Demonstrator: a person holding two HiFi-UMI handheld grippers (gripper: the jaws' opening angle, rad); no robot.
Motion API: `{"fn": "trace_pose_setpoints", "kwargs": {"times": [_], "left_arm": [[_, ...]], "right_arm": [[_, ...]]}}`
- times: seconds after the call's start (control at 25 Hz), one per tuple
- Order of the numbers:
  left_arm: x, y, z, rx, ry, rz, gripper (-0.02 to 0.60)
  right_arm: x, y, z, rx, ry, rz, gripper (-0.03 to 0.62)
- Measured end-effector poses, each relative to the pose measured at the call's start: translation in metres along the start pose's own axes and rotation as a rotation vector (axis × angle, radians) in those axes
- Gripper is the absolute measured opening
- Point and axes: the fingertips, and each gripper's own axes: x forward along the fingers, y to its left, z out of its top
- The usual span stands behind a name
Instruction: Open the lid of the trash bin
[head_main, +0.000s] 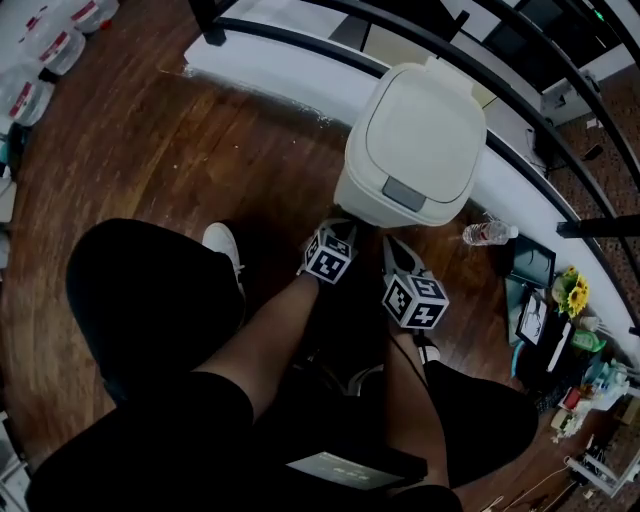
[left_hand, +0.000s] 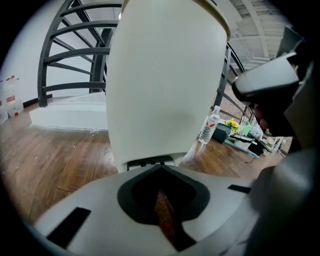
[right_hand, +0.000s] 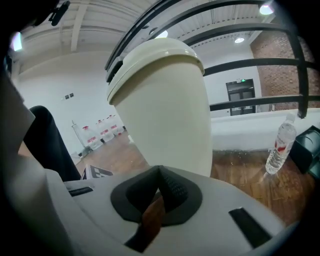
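1. Cream plastic trash bin (head_main: 400, 170) stands on the wooden floor (head_main: 150, 150), at its far edge against a white kerb (head_main: 260, 70) beneath a black railing (right_hand: 260, 62). Its lid (head_main: 425, 125) lies shut.
2. The left gripper (left_hand: 161, 170) is clenched on nothing, its jaw tips meeting, low down just beside the bin's base.
3. The right gripper (right_hand: 159, 172) is likewise closed and empty, beside the left one, near the bin's front.
4. A water bottle (head_main: 487, 233) sits on the floor right of the bin.
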Motion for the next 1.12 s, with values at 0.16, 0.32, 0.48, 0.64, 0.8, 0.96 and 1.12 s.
{"fn": "trace_pose_setpoints", "kwargs": {"times": [0.16, 0.32, 0.48, 0.64, 0.8, 0.96, 1.12], "left_arm": [[0.025, 0.013, -0.009, -0.012, 0.012, 0.019, 0.041], [0.041, 0.016, -0.011, 0.017, 0.02, 0.024, 0.041], [0.057, 0.021, -0.008, 0.009, 0.027, 0.013, 0.041], [0.067, 0.022, -0.009, -0.018, 0.046, 0.003, 0.041], [0.077, 0.022, -0.012, -0.042, 0.062, -0.002, 0.041], [0.091, 0.022, -0.017, -0.053, 0.073, -0.003, 0.041], [0.095, 0.022, -0.022, -0.064, 0.076, 0.002, 0.041]], "right_arm": [[0.012, -0.002, -0.007, -0.019, 0.01, 0.015, 0.005], [0.019, -0.004, -0.014, -0.059, 0.042, 0.025, 0.005], [0.031, -0.015, -0.015, -0.059, 0.063, 0.021, 0.005], [0.042, -0.027, -0.013, -0.066, 0.085, 0.012, 0.005], [0.05, -0.035, -0.012, -0.055, 0.1, 0.01, 0.005], [0.055, -0.043, -0.013, -0.032, 0.092, 0.003, 0.005], [0.056, -0.047, -0.015, -0.015, 0.091, 0.002, 0.005]]}}
